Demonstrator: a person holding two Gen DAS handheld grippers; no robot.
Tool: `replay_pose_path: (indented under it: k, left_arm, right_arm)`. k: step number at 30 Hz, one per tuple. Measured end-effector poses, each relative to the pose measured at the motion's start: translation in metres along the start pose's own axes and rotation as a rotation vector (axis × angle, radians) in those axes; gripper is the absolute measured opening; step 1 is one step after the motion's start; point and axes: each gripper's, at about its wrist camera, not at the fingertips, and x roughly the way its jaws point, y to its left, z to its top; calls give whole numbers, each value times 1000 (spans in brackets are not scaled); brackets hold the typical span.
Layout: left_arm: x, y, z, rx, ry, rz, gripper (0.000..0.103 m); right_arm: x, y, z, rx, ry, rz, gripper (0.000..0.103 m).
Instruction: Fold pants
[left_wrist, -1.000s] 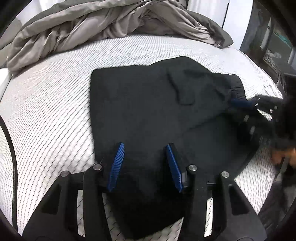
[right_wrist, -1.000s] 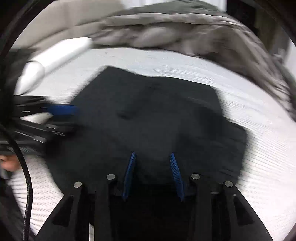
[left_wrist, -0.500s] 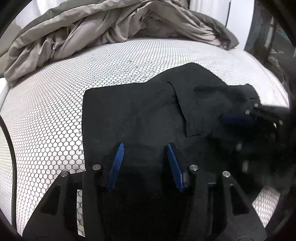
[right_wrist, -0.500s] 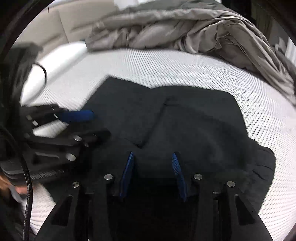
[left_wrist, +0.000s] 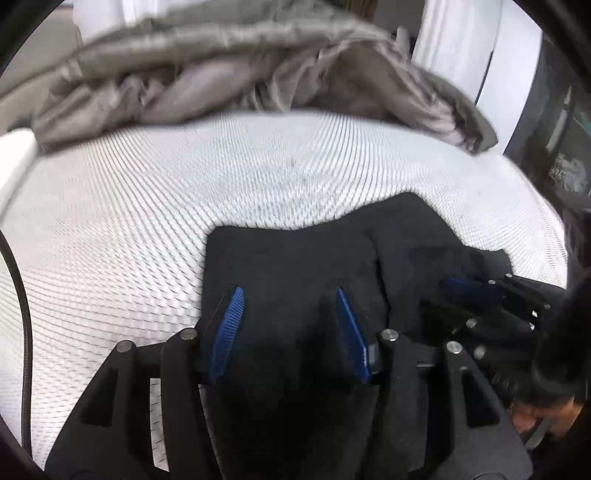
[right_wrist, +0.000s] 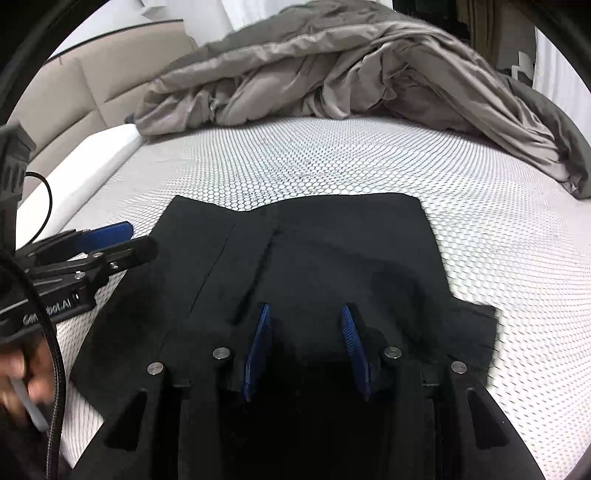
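While the black pants (right_wrist: 332, 258) lie part-folded on the bed (right_wrist: 332, 158), we list left tool (left_wrist: 291, 325) and right tool (right_wrist: 306, 339) unclenched, gripping nothing; next, we judge: regrasp an edge and fold again.

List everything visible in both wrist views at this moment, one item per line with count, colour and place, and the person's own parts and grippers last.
pants: one, black, lying folded on the mattress, under both grippers.
mattress: one, white with a dark honeycomb pattern, filling the middle of both views.
bedding: one crumpled heap, grey-brown, at the far side of the mattress.
headboard: one, beige and padded, far left in the right wrist view.
cable: one, black, along the left edge of the left wrist view.
left gripper: one, black with blue pads, jaws apart over the pants.
right gripper: one, black with blue pads, jaws apart over the pants.
hand: one, blurred, behind the left gripper.
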Motion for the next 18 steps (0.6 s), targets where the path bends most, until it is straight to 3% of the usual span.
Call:
replay_pose_path:
  k: [1, 3, 7, 9, 12, 16, 18]
  left_arm:
    - [12, -2, -4, 4, 41, 20, 49]
    - [21, 4, -7, -5, 49, 7, 52]
    - [-5, 17, -14, -31, 43, 33, 51]
    - [-27, 15, -25, -22, 20, 79, 51]
    - [-65, -3, -56, 27, -46, 48, 52]
    - [-67, -28, -79, 99, -20, -35, 52]
    - [-57, -35, -92, 124, 27, -7, 52]
  right_arm:
    - [10, 3, 3, -9, 24, 2, 41]
    - [20, 9, 3, -58, 56, -34, 41]
    - [10, -15, -9, -90, 65, -194, 37]
    - [-4, -26, -17, -83, 43, -140, 36]
    - [-31, -16, -29, -100, -17, -68, 42]
    - [-43, 19, -47, -194, -14, 105, 45]
    - [-31, 30, -55, -235, 29, 80, 45]
